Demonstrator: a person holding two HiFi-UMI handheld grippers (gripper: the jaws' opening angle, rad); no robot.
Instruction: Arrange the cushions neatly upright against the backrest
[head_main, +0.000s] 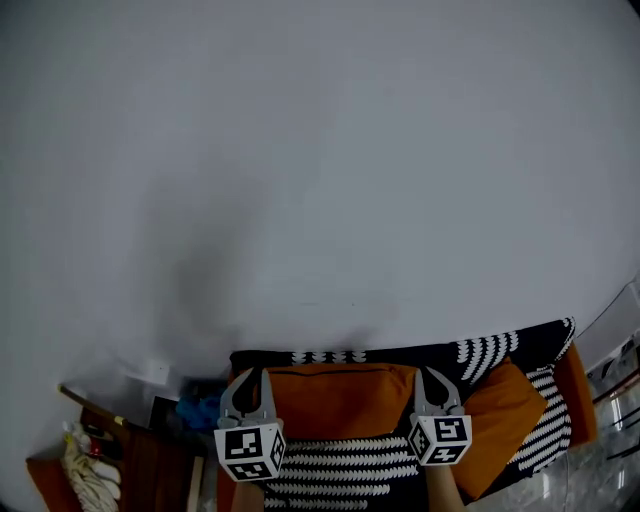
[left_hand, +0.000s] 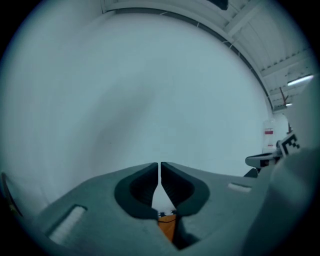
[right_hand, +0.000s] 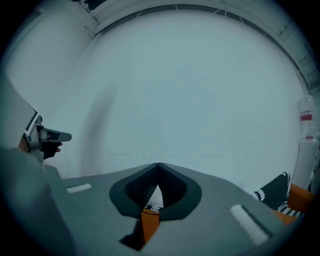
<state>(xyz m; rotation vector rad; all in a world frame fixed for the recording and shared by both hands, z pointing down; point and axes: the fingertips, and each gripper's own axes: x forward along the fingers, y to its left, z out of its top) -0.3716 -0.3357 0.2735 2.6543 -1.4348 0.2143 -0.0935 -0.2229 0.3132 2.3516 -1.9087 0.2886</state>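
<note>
Left gripper (left_hand: 159, 169), right gripper (right_hand: 158, 169) pressed together, empty; orange cushion (head_main: 340, 400) below, between them, untouched.

The head view looks forward past an orange cushion (head_main: 340, 398) at the white wall (head_main: 320, 150). Both gripper views face that wall, nearly level, sharing wall and cushion.

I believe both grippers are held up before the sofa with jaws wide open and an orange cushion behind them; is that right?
Not quite: the jaws are shut, not wide open. The left gripper view shows the left gripper closed and empty, the right gripper view the right gripper likewise. They are held up before the sofa, orange cushion behind them.
</note>
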